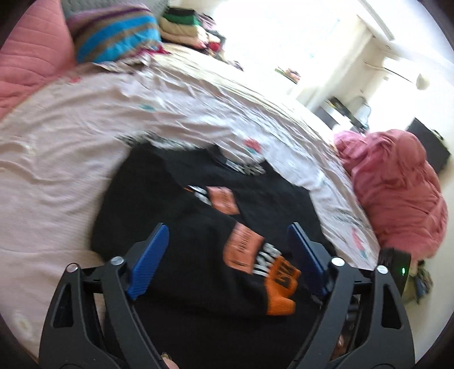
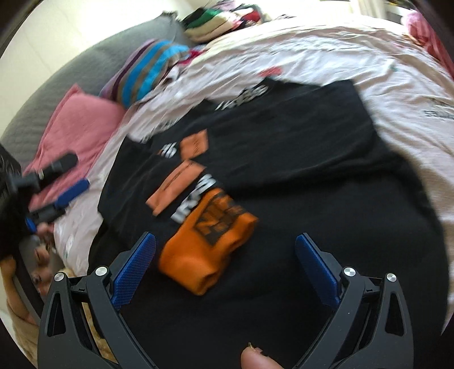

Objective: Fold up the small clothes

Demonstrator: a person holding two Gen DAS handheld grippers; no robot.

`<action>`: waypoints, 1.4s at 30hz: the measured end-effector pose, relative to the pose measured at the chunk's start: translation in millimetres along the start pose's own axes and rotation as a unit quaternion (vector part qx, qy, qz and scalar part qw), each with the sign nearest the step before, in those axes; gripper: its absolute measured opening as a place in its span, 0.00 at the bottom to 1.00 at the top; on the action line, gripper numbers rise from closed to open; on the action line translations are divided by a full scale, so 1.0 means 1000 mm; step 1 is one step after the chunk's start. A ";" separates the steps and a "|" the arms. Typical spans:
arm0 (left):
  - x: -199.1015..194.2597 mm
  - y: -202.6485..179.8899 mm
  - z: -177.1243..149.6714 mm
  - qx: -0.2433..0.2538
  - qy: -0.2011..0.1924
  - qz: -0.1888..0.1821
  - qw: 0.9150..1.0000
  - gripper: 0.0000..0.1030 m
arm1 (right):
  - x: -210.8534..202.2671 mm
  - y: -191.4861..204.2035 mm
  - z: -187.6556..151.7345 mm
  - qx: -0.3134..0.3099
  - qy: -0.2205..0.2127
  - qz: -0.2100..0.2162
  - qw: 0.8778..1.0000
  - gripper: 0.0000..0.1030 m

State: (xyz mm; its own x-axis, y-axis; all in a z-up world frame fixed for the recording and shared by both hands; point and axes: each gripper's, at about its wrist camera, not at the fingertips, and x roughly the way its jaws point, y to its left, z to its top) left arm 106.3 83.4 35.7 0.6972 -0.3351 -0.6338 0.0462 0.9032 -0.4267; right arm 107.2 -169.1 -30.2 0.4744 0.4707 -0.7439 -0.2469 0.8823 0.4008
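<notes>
A black garment (image 1: 198, 204) with orange patches and white lettering lies partly folded on the pale pink bedsheet (image 1: 56, 159). An orange folded part (image 1: 281, 295) rests on its near side. My left gripper (image 1: 227, 249) hangs open just above the garment, with cloth showing between its blue pads (image 1: 150, 255) but nothing pinched. In the right wrist view the same garment (image 2: 298, 159) fills the middle, and the orange part (image 2: 207, 249) lies between and just ahead of my open right gripper (image 2: 227, 264). The left gripper (image 2: 66, 178) shows at that view's left edge, over the sheet and pillow.
A pink pillow (image 1: 31, 56) and a striped cushion (image 1: 116, 31) lie at the head of the bed, with a stack of folded clothes (image 1: 181, 25) behind. A pink bundle (image 1: 397, 187) sits at the bed's right edge. A black device with a green light (image 1: 397, 264) is beside it.
</notes>
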 end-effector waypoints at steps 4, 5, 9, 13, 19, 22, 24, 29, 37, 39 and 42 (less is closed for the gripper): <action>-0.015 0.020 0.007 -0.023 -0.016 0.010 1.000 0.81 | 0.015 0.015 0.001 -0.015 0.007 -0.017 1.000 0.81; -0.018 0.024 0.007 -0.028 -0.019 0.011 0.999 0.81 | 0.018 0.017 0.004 -0.015 0.006 -0.018 1.000 0.77; -0.029 0.038 0.010 -0.044 -0.029 0.019 0.998 0.81 | 0.022 0.023 0.010 -0.017 0.001 -0.017 1.000 0.27; -0.037 0.047 0.011 -0.055 -0.037 0.021 0.998 0.81 | 0.013 0.040 0.027 -0.050 -0.015 -0.012 0.999 0.08; -0.045 0.058 0.012 -0.063 -0.045 0.026 0.997 0.81 | -0.036 0.088 0.062 -0.182 -0.100 -0.009 0.978 0.07; -0.045 0.061 0.011 -0.064 -0.043 0.029 0.997 0.81 | -0.056 0.098 0.081 -0.238 -0.149 -0.037 0.959 0.07; -0.044 0.061 0.011 -0.063 -0.041 0.029 0.997 0.81 | -0.062 0.097 0.091 -0.261 -0.171 -0.076 0.947 0.07; -0.039 0.060 0.011 -0.056 -0.036 0.035 0.997 0.81 | -0.056 0.064 0.107 -0.243 -0.172 -0.123 0.947 0.07; -0.021 0.054 0.010 -0.041 -0.014 0.041 0.998 0.81 | -0.030 0.004 0.098 -0.168 -0.148 -0.156 0.962 0.07; -0.017 0.051 0.010 -0.036 -0.009 0.043 0.998 0.81 | -0.024 -0.007 0.094 -0.153 -0.142 -0.156 0.965 0.07; -0.009 0.046 0.011 -0.028 -0.003 0.046 0.999 0.81 | -0.019 -0.017 0.091 -0.137 -0.134 -0.156 0.969 0.07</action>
State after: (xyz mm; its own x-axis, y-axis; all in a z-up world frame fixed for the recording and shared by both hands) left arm 110.3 131.1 29.1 0.7015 -0.2494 -0.6676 -0.0581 0.9137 -0.4023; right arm 179.5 -193.6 26.1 0.7554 0.1943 -0.6258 -0.2533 0.9674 -0.0054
